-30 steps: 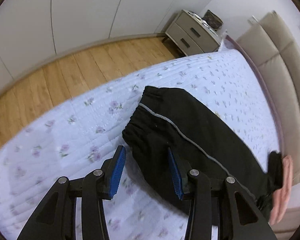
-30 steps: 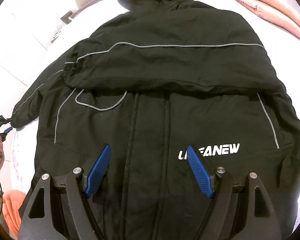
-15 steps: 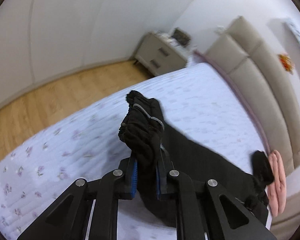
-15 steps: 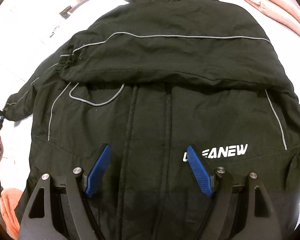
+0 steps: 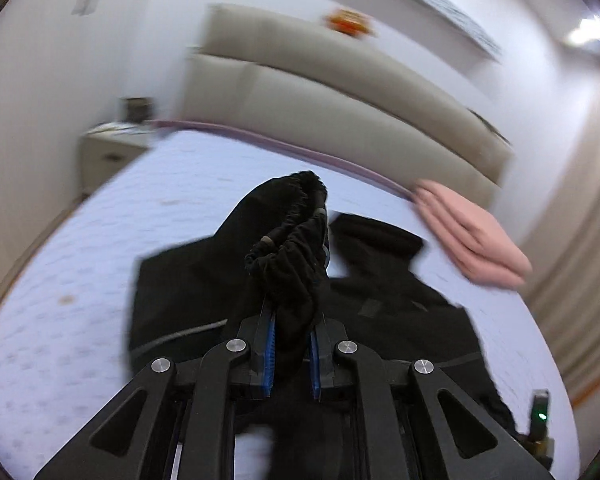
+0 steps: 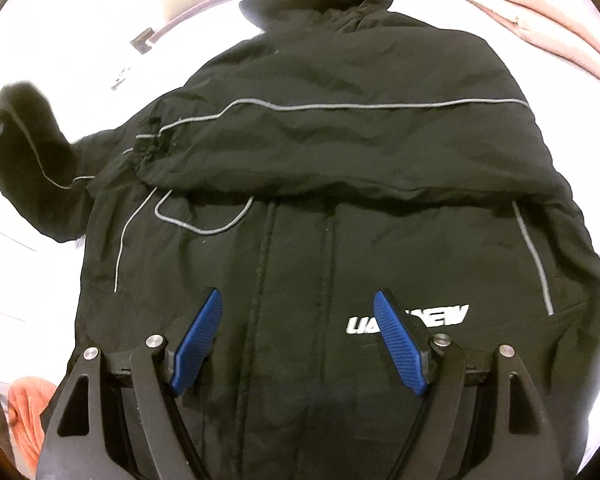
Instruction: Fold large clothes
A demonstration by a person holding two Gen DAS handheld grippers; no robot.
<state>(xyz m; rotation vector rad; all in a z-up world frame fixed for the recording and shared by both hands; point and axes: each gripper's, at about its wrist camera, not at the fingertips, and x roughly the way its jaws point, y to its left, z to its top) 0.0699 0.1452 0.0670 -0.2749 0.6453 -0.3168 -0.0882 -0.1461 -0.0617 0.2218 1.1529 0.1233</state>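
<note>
A black jacket (image 6: 340,240) with grey piping lies front up on the bed, collar toward the headboard. One sleeve (image 6: 340,144) is folded across its chest. My left gripper (image 5: 293,320) is shut on the bunched cuff of the other sleeve (image 5: 292,236). It holds that cuff lifted above the jacket body (image 5: 400,312). In the right wrist view this raised sleeve (image 6: 24,132) sticks up at the far left. My right gripper (image 6: 298,294) hovers open over the lower front beside the white logo (image 6: 408,316), with nothing between its fingers.
A folded pink blanket (image 5: 472,236) lies by the collar at the head of the bed. The beige headboard (image 5: 340,92) and a nightstand (image 5: 108,148) stand beyond. The floral bedcover (image 5: 60,320) spreads to the left of the jacket. An orange cloth (image 6: 24,408) shows at lower left.
My left gripper closed on the sleeve cuff, lifted it and swung it over toward the jacket body, rolling as it went. The right gripper stayed open over the front.
</note>
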